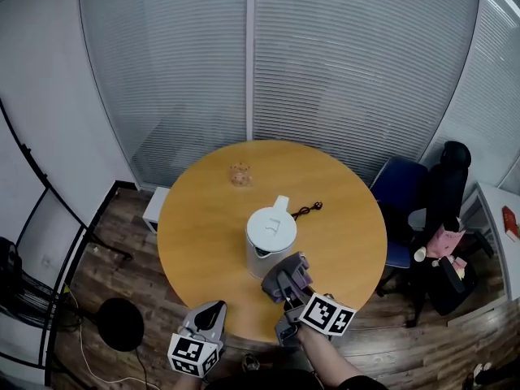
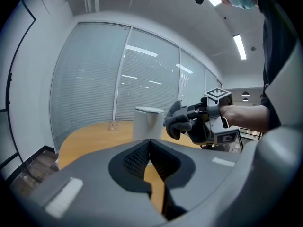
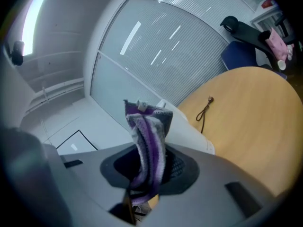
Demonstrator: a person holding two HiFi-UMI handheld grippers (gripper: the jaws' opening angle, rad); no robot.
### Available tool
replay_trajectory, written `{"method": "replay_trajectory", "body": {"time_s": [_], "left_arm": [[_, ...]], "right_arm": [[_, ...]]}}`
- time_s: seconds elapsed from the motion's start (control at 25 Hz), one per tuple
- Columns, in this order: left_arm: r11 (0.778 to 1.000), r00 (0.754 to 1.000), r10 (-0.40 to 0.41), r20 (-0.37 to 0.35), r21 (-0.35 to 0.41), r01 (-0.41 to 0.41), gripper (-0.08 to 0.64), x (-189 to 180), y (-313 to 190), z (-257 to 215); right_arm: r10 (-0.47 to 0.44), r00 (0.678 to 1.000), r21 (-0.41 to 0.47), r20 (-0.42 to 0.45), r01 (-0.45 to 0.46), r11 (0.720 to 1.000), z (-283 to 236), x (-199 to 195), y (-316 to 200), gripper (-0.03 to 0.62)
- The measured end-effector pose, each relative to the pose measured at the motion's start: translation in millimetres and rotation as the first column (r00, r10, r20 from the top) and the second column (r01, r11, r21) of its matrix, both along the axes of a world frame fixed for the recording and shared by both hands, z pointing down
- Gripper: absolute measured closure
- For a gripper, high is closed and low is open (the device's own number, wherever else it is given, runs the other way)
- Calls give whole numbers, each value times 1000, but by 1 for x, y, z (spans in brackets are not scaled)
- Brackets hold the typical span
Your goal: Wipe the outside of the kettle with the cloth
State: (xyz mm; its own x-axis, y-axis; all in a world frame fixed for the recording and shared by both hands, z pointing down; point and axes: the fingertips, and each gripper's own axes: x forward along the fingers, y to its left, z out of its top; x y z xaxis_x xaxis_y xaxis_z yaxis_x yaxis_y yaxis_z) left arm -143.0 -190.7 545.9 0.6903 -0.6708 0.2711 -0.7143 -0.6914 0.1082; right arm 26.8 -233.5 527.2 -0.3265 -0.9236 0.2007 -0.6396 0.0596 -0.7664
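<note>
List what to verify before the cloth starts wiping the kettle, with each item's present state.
1. Cloth gripped: ok, the right gripper's jaws are shut on it.
2. Kettle upright on the table, lid down: ok.
3. Cloth touching the kettle: cannot tell; it sits close against the near side.
4. Left gripper out of the way: ok, jaws shut and empty, at the table's near edge.
5. Cable off the near side: ok, it lies beyond the kettle.
</note>
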Motion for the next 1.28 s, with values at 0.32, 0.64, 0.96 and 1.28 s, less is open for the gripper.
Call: {"method": "replay_trajectory", "body": {"time_s": [0.32,0.64,0.96,1.28], "left_arm": [[998,998,-70,-3,4,70,548,-3,-21,-5],[995,995,-100,12,22,99,548,0,-33,-11],[990,990,-141,31,17,140,548,-5,-32,-12],[992,992,-123,37,9,123,548,7,-36,-9]], "right_arm": [[-64,998,-21,-5,64,998,5,-3,-23,495],[-38,999,-155,32,42,987,71,14,-27,495],[-34,999,-382,-28,21,924,169,32,-33,495],[-63,997,-474,-52,31,880,196,43,-31,495]]}}
